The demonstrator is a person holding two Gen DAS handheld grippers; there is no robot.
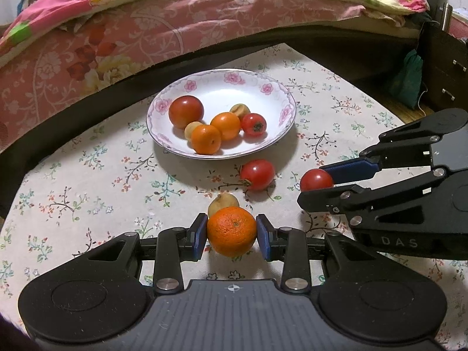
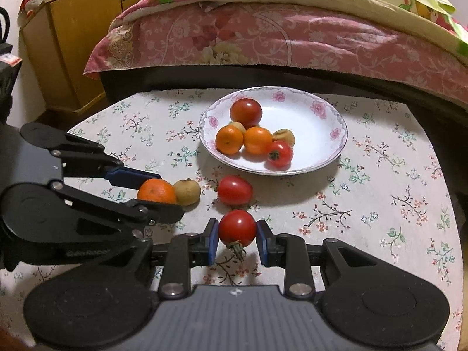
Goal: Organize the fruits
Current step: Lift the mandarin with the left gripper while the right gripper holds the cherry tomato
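Note:
My left gripper (image 1: pixel 231 235) is shut on an orange (image 1: pixel 232 231), low over the flowered tablecloth; from the right wrist view the same gripper (image 2: pixel 159 188) and orange (image 2: pixel 156 190) show at the left. My right gripper (image 2: pixel 237 234) is shut on a red tomato (image 2: pixel 237 228), which appears at the right in the left wrist view as a tomato (image 1: pixel 316 179) between blue pads. A white flowered plate (image 1: pixel 278 93) (image 2: pixel 321 122) beyond holds several tomatoes, oranges and small tan fruits. A loose tomato (image 1: pixel 257 174) (image 2: pixel 235 190) and a tan fruit (image 1: pixel 223 201) (image 2: pixel 187 191) lie on the cloth.
The table carries a floral cloth (image 1: pixel 87 175) and butts against a bed with pink bedding (image 1: pixel 146 38) behind the plate. A yellow wooden cabinet (image 2: pixel 64 44) stands at the far left, dark drawers (image 1: pixel 447 67) at the far right.

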